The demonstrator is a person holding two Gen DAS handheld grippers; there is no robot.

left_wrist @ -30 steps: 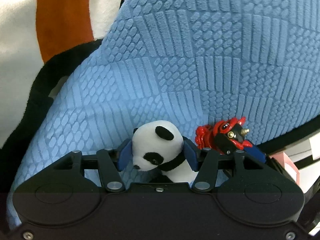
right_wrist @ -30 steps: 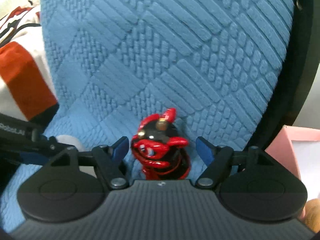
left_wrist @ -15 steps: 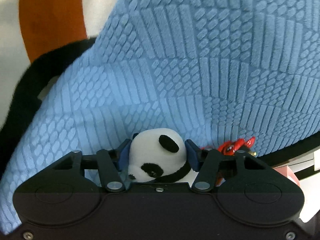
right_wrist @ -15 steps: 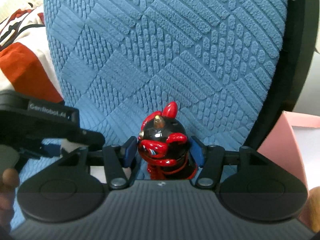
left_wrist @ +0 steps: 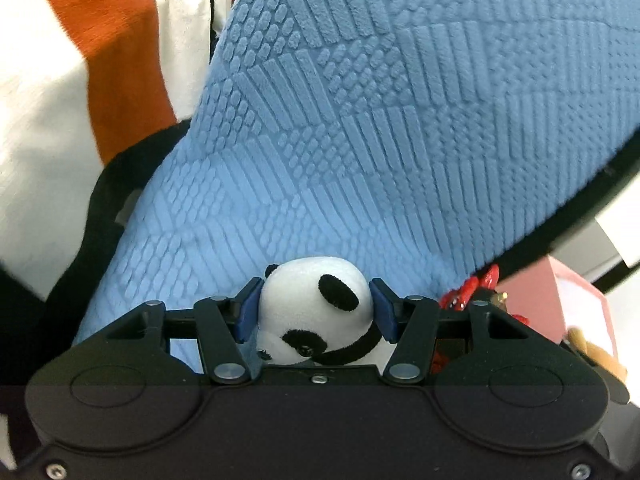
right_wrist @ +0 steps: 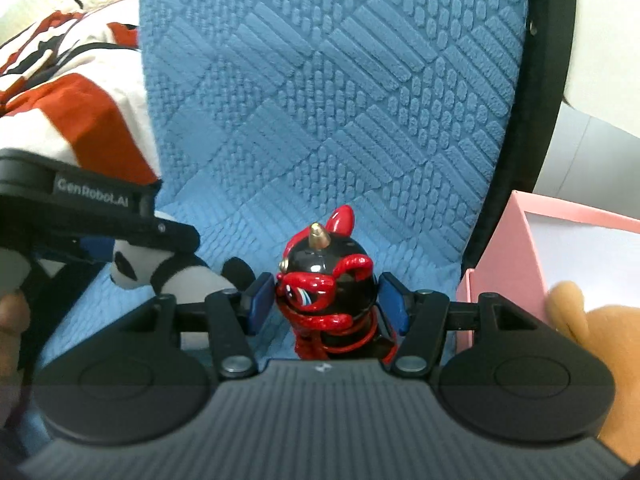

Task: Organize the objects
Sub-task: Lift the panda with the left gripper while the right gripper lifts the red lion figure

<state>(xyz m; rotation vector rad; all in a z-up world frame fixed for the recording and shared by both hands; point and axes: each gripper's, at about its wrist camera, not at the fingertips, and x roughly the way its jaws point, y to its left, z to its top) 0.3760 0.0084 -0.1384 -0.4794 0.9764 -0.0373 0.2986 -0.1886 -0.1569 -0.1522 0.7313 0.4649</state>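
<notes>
A small panda plush point(left_wrist: 304, 300) sits between the blue pads of my left gripper point(left_wrist: 316, 294), which is shut on its head, above a blue textured cushion point(left_wrist: 400, 120). In the right wrist view a red and black horned figurine point(right_wrist: 324, 268) stands upright between the pads of my right gripper point(right_wrist: 326, 292), shut on its body. The two grippers are side by side. The left gripper's body point(right_wrist: 92, 216) and the panda point(right_wrist: 128, 268) show at the left of the right wrist view. Part of the figurine point(left_wrist: 468, 292) peeks in at the right of the left wrist view.
A pink box point(right_wrist: 500, 260) with a white inside stands at the right, past the cushion's black edge. An orange plush point(right_wrist: 592, 328) lies beside it. A white, orange and black blanket point(left_wrist: 60, 100) lies to the left. A hand point(right_wrist: 10, 320) holds the left gripper.
The right gripper's pads closed on the figurine, which was loose between them. Both grippers rose off the cushion with their toys, and the pink box came further into view.
</notes>
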